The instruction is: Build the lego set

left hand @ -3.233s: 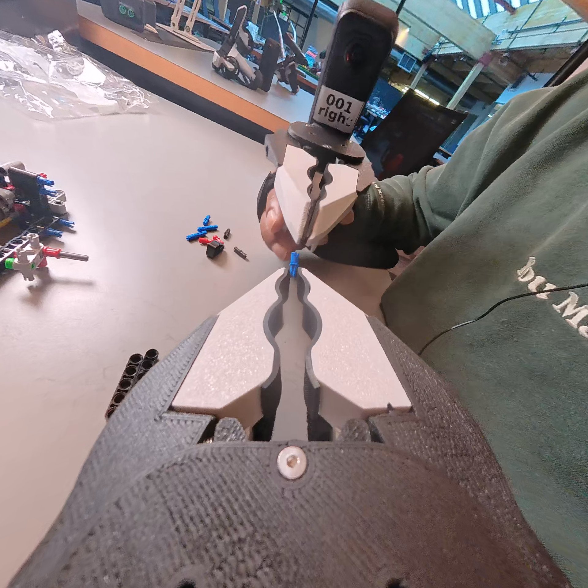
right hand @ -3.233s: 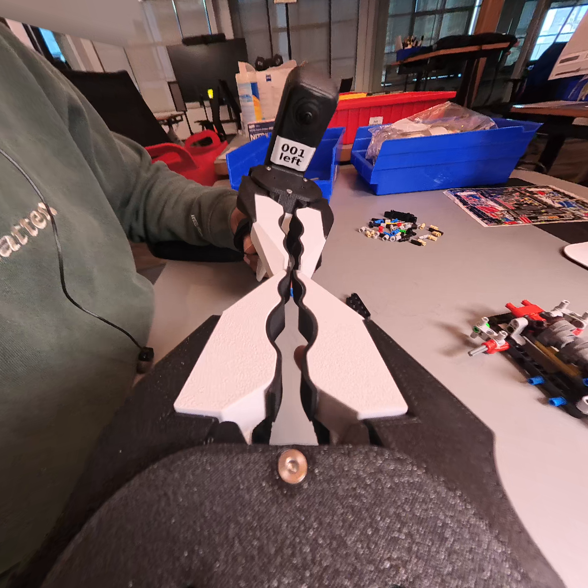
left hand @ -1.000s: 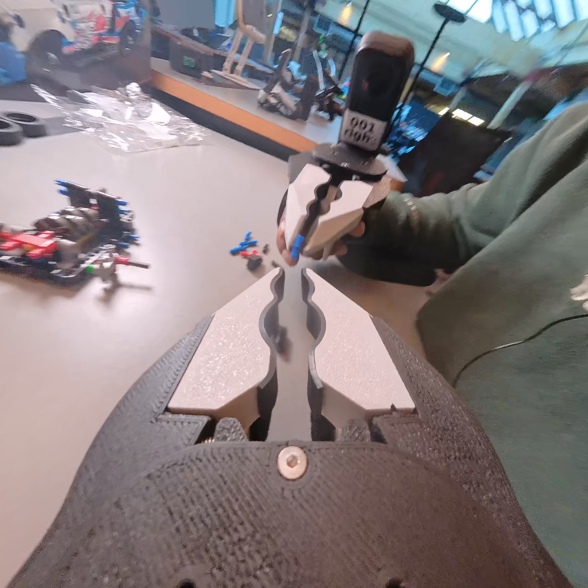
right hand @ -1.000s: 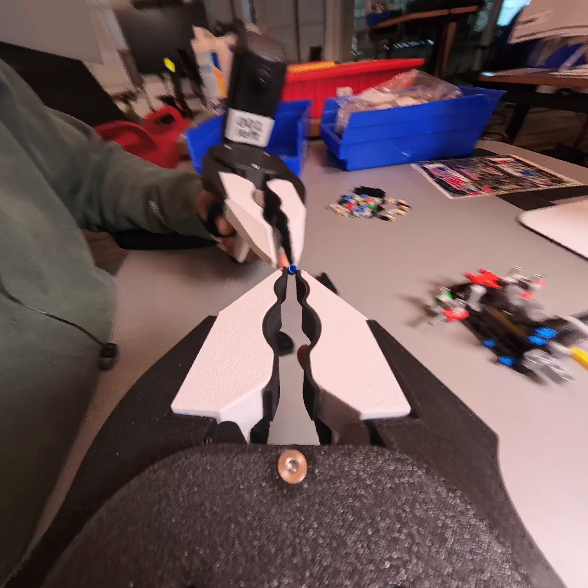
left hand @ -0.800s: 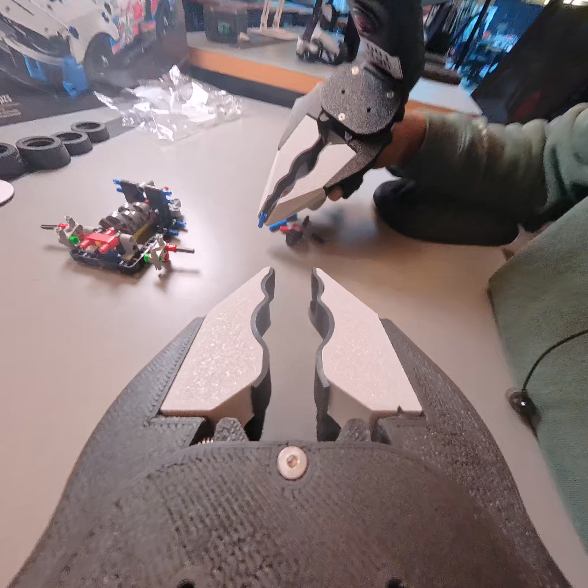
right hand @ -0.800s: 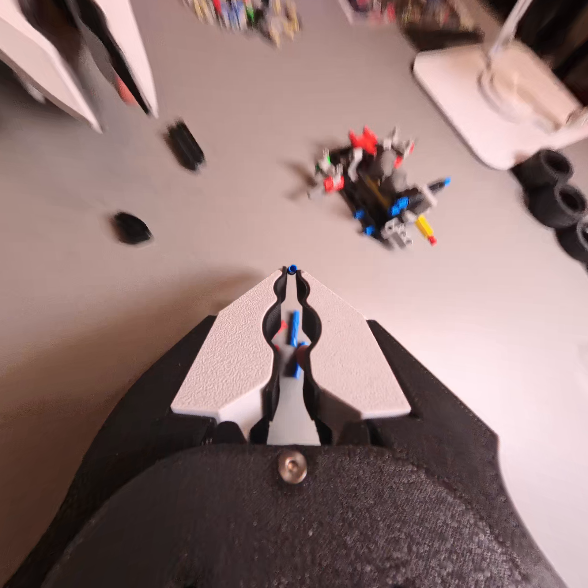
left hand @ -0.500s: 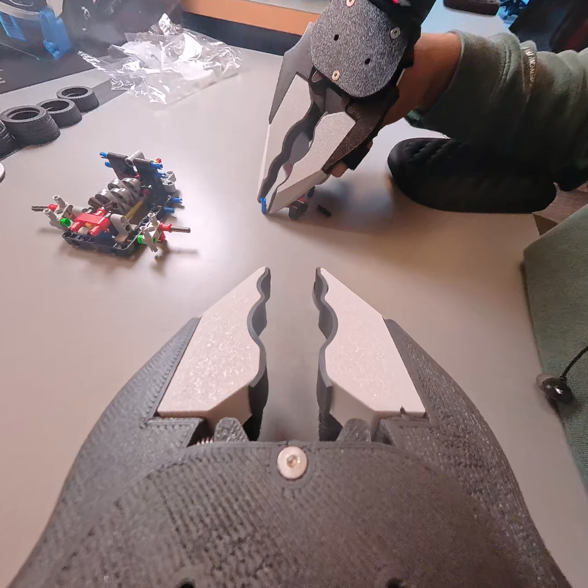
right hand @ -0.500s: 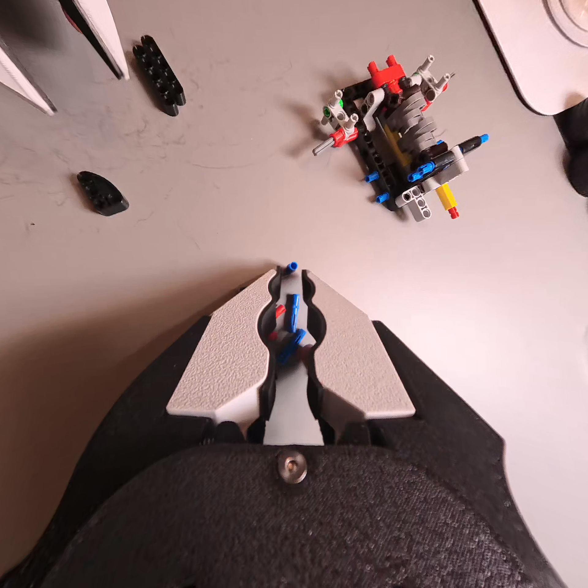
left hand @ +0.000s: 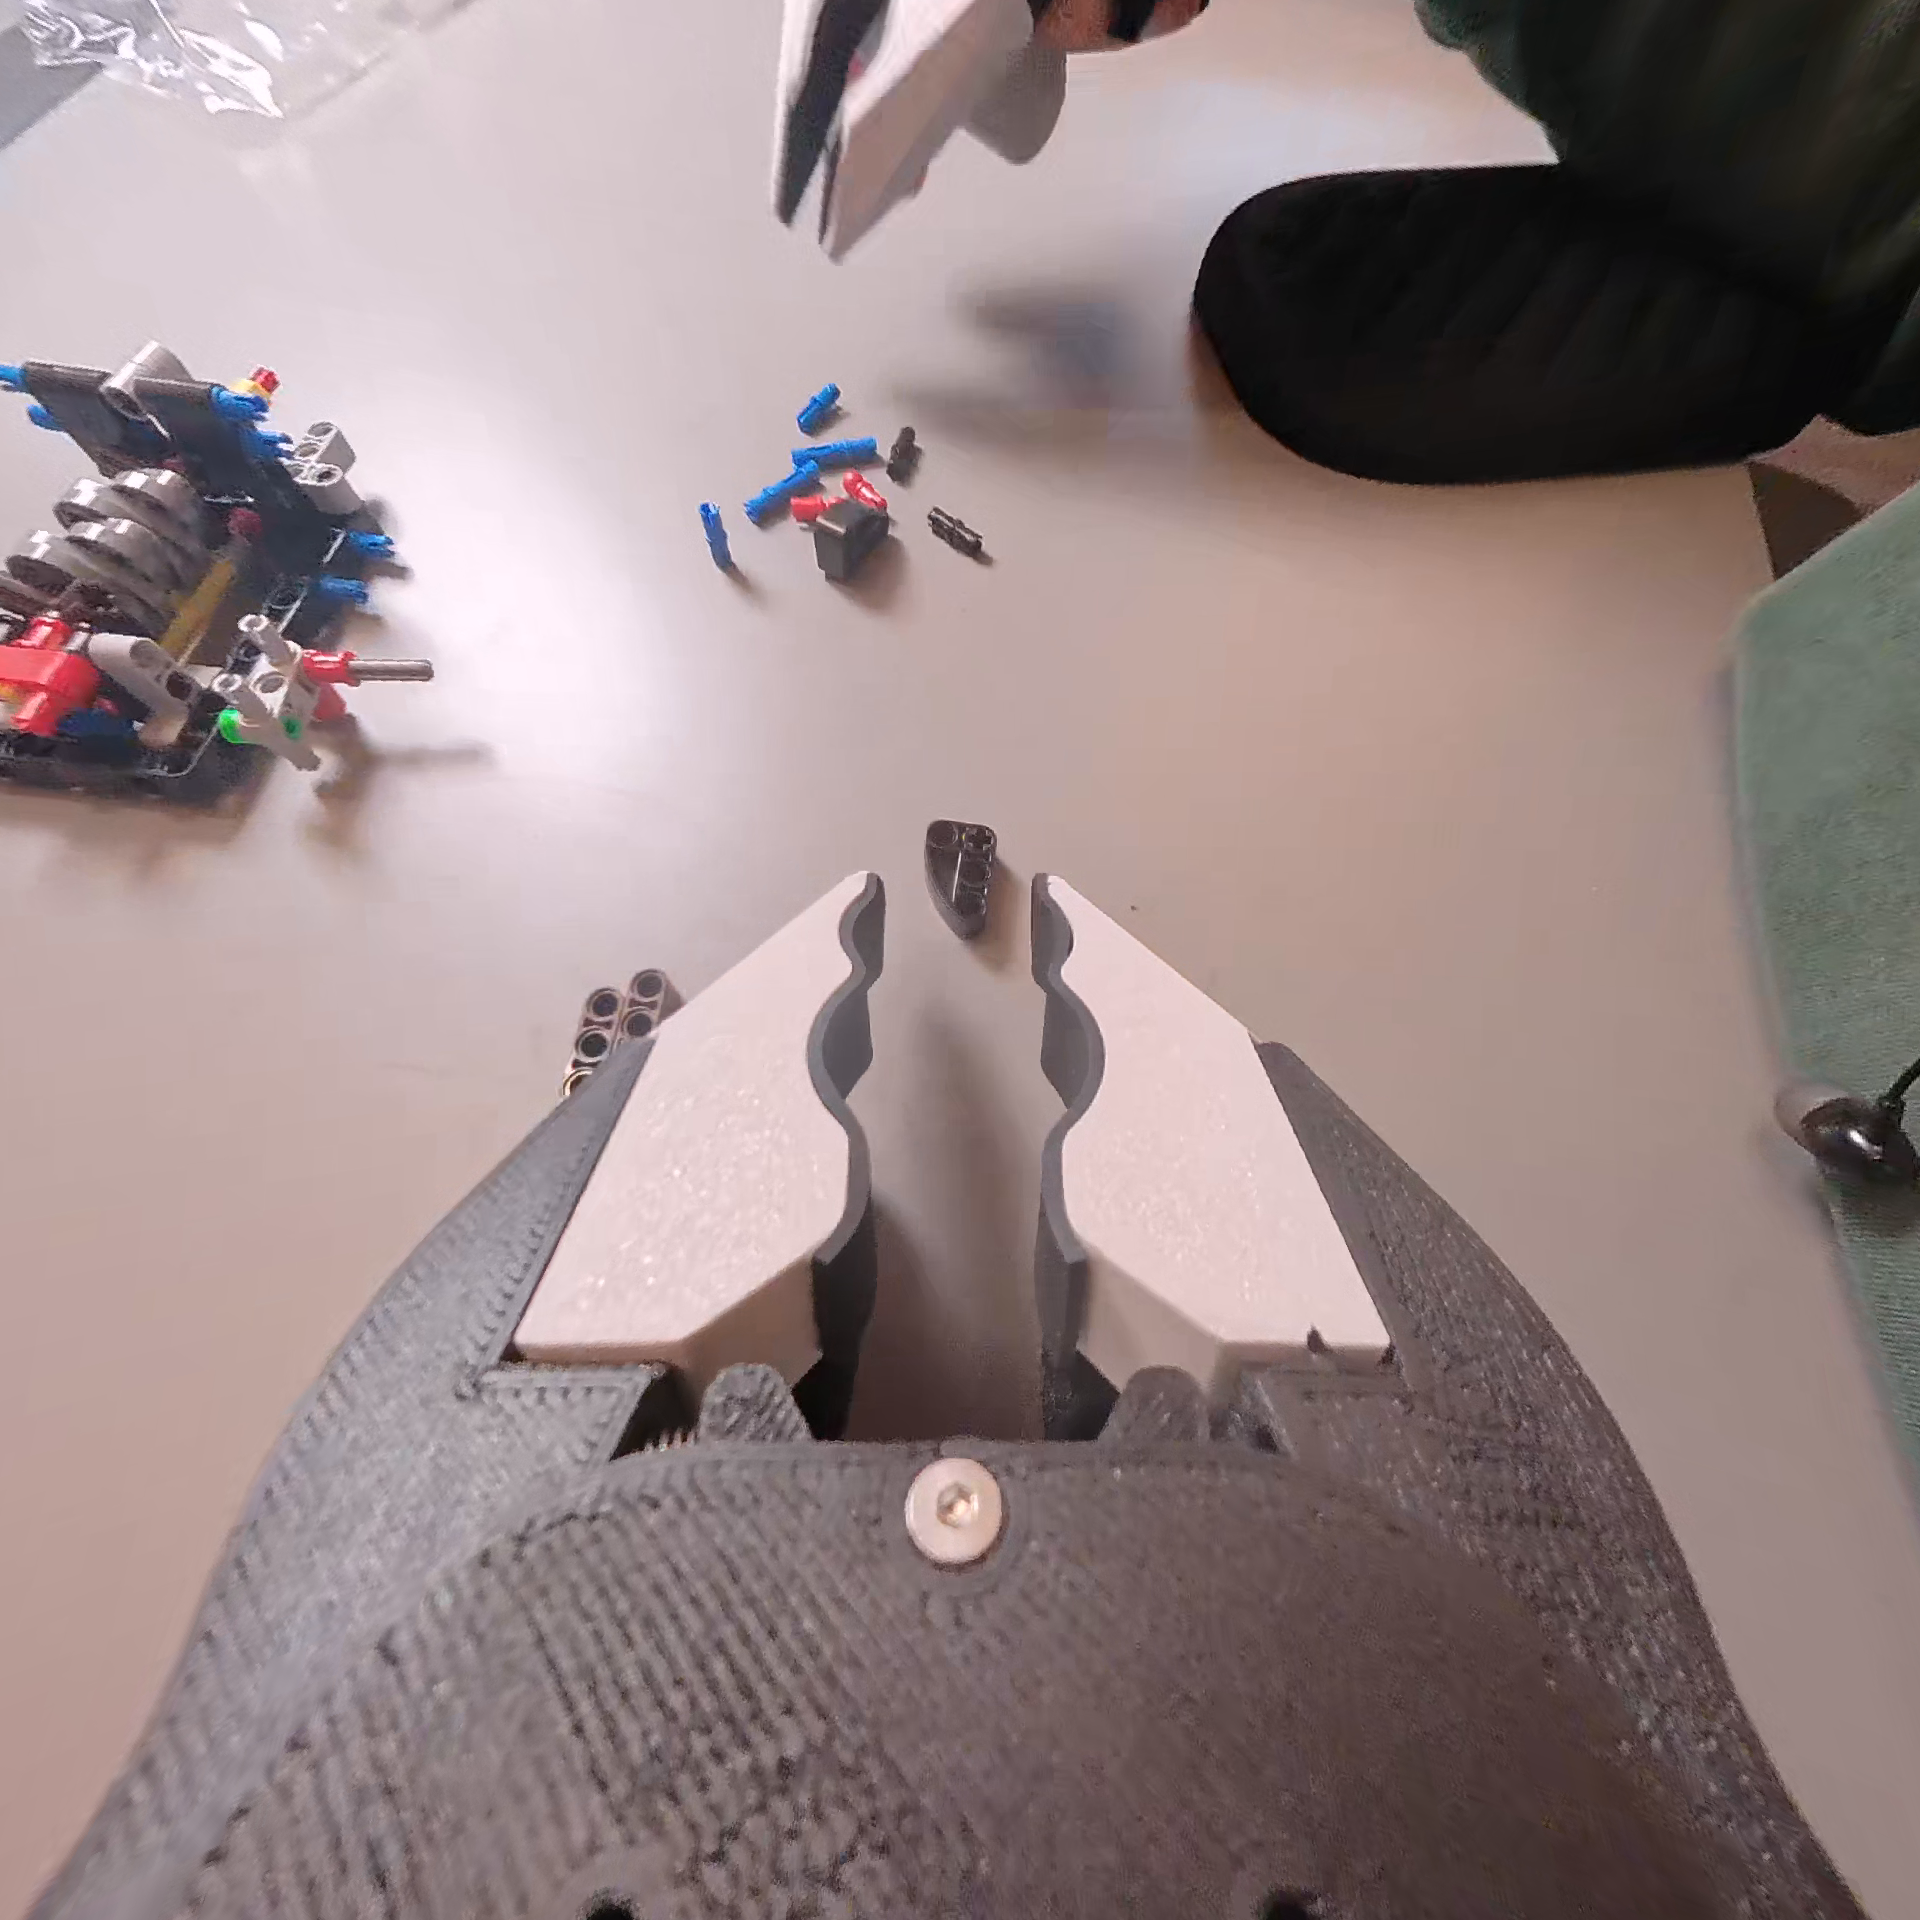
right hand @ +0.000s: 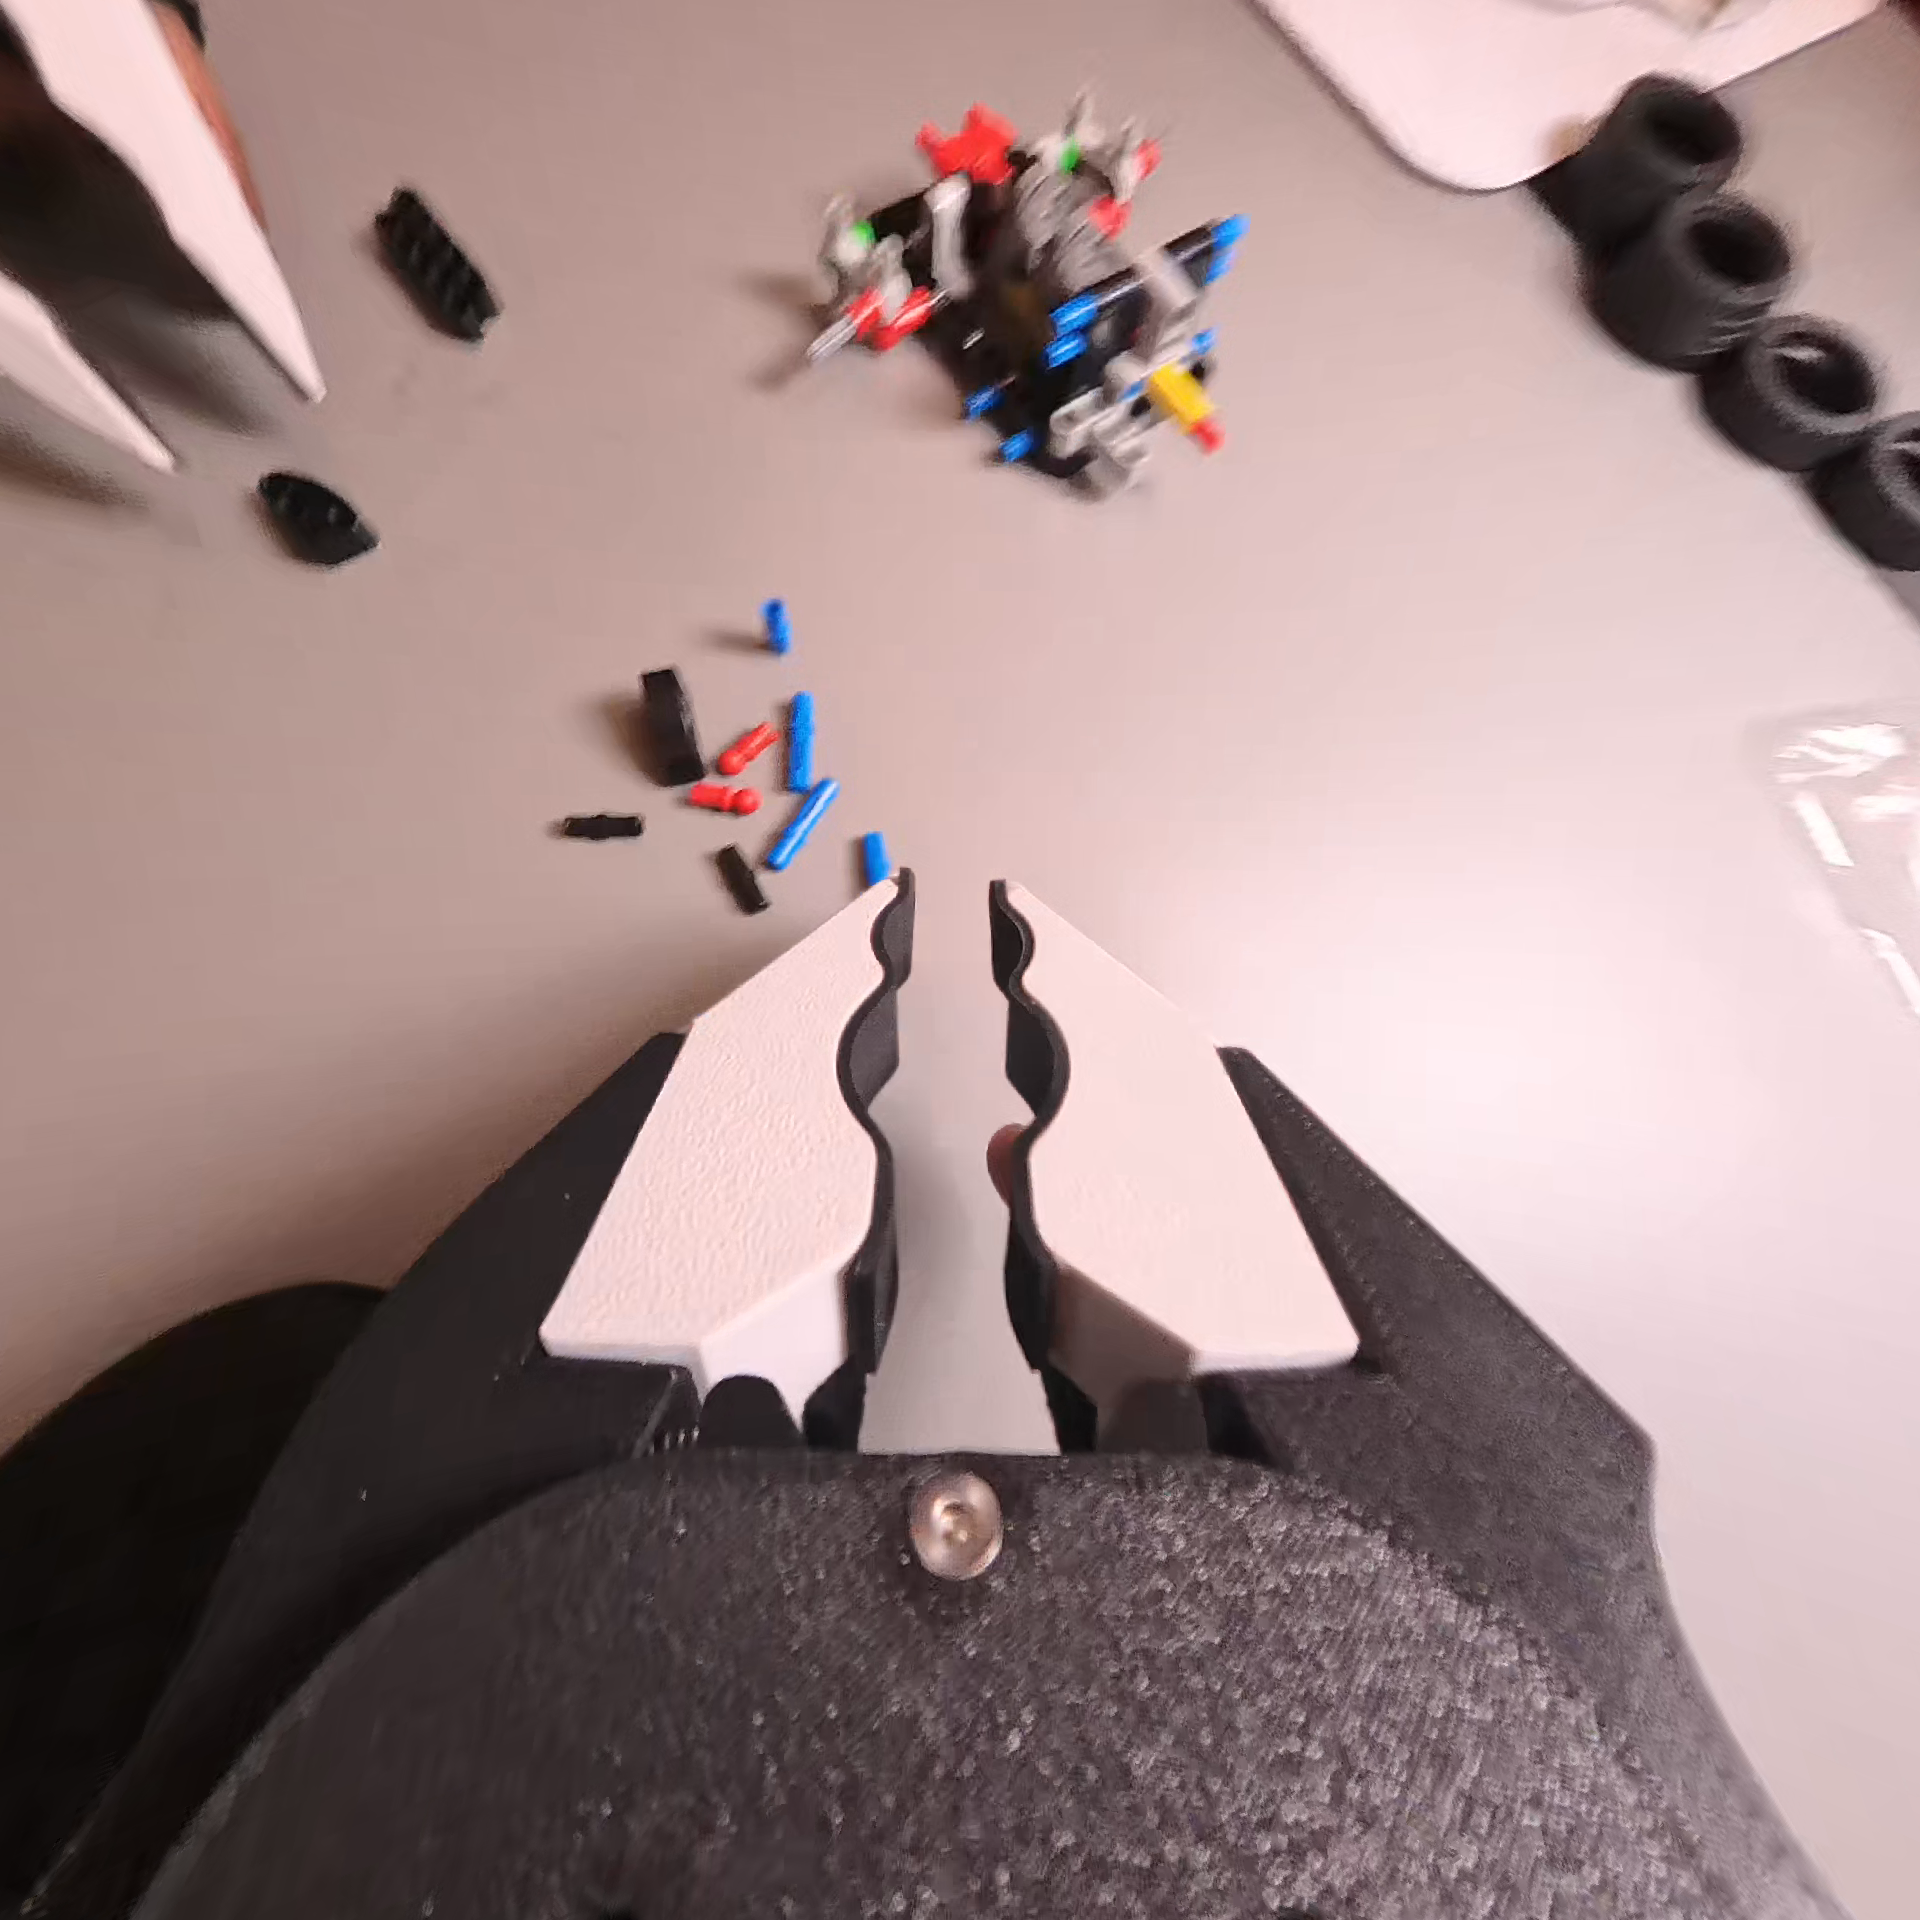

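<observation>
Two hand-held grippers hover over a grey table (left hand: 1299,727) strewn with Lego Technic parts. The left gripper (left hand: 956,883) has its jaws spread and empty; a small black curved piece (left hand: 961,873) lies on the table just beyond and between its tips, and a black holed beam (left hand: 621,1016) pokes out beside its left finger. The right gripper (right hand: 951,883) also has its jaws parted, holding nothing. Just past its left tip lies a loose cluster of blue, red and black pins (right hand: 764,769). The partly built chassis (right hand: 1049,312), black with grey, red, blue and yellow parts, sits farther off. Four black tyres (right hand: 1756,322) line the far right edge
</observation>
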